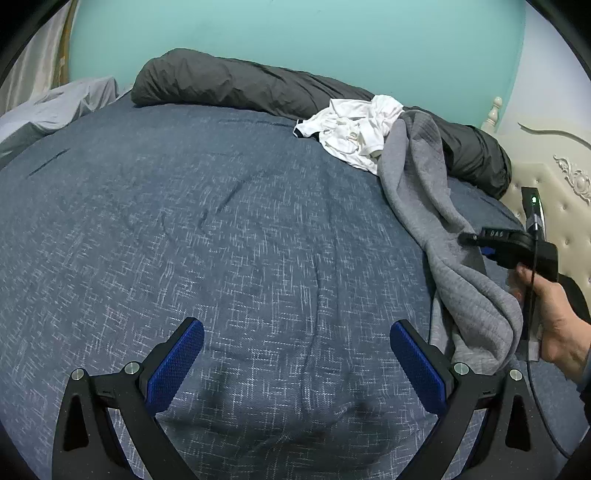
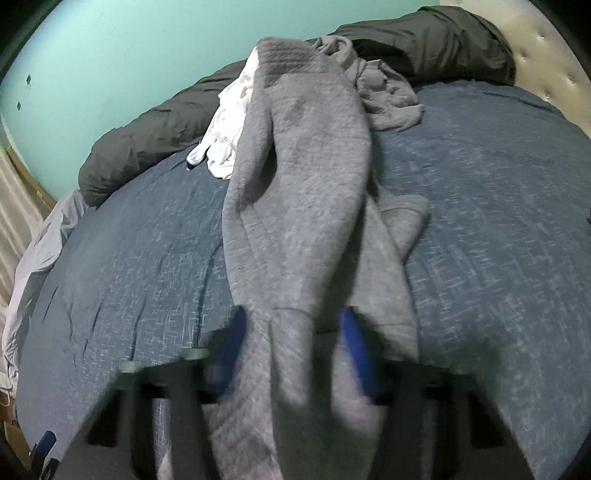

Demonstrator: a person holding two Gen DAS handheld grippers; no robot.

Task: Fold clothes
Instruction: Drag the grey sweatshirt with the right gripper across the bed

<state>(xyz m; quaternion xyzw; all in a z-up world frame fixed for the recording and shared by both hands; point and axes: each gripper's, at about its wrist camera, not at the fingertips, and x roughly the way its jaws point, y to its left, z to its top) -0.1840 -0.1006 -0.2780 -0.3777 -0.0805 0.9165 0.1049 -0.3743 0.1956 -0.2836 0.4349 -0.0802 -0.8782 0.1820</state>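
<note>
**A:** Start close in. What have my claws got?

**B:** From here, my left claw (image 1: pixel 296 363) hangs over bare bed cover (image 1: pixel 207 221) with its blue pads spread wide and nothing between them. My right claw (image 2: pixel 291 354) has a bunched end of the grey garment (image 2: pixel 295 192) running between its pads. That view is blurred, so I judge the pads are pinched on the cloth, but I wouldn't swear how tightly. In the left view the right hand (image 1: pixel 554 317) holds that claw at the bed's right side, with the grey cloth drooping from it.

**A:** So how far along is the folding?

**B:** I see no folded piece anywhere. The grey garment is drawn out into a long, rumpled strip, not spread flat and not squared. Farther back a white garment (image 1: pixel 351 133) lies crumpled against it, and a lighter grey piece (image 2: pixel 388 99) sits wadded beside them. All three would need folding as they lie.

**A:** Which way does the grey one run?

**B:** Its long axis runs from the right claw away toward the dark rolled duvet (image 1: pixel 236 86) by the green wall (image 1: pixel 295 33). The near end is gathered narrow in the claw; the far end rests up on the clothes heap.
</note>
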